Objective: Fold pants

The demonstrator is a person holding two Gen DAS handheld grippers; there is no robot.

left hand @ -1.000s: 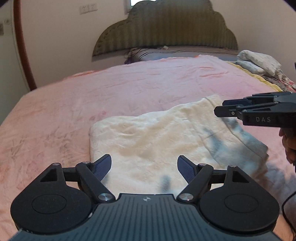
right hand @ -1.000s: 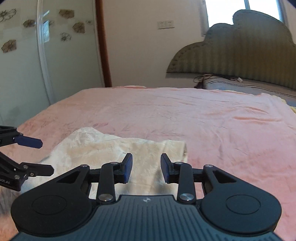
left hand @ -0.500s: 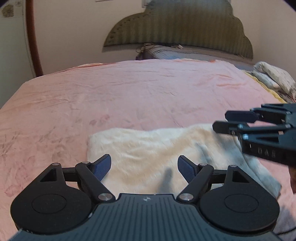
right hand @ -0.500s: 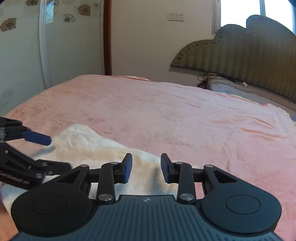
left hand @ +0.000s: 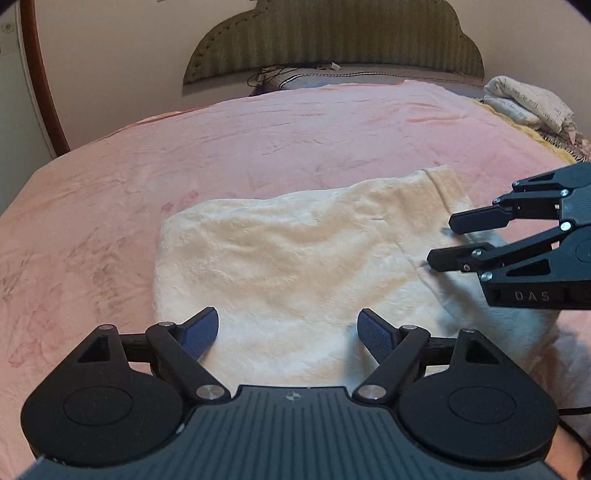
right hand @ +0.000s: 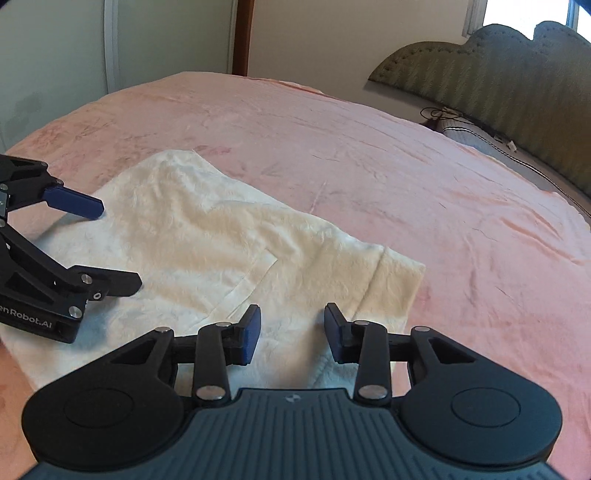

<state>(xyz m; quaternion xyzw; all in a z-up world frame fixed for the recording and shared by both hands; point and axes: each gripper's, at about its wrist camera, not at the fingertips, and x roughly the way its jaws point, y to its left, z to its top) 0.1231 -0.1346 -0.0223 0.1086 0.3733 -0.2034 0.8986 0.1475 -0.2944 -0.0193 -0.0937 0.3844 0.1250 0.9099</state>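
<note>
The bed [left hand: 295,147], covered w/ a pink blanket [right hand: 406,177], takes up most of both views, w/ a padded headboard [left hand: 332,33] at the far end and a pale bundle of bedding [left hand: 528,103] at the far right edge. The pants [left hand: 295,258], cream and fluffy, lie on the blanket near the front edge, right under both tools. They look already folded into a compact, roughly rectangular stack: a layered edge w/ a band, maybe waistband or hem, shows at the right end in the right wrist view, plus a diagonal seam, prob. a pocket. Can't tell how many layers are in the stack. Surface is lumpy, not fully flat, esp. around the middle. Judging from this, most of the folding seems done; what's left is prob. one more fold in half or just smoothing and squaring edges, but can't be sure. The left gripper [left hand: 288,328] hangs over the near-left part of the pants, fingers spread wide, holding nothing. The right gripper [right hand: 291,332] hangs over the near-right part, by the banded end, fingers apart w/ a narrower gap, also pinching nothing; no cloth sits between its pads.
</note>
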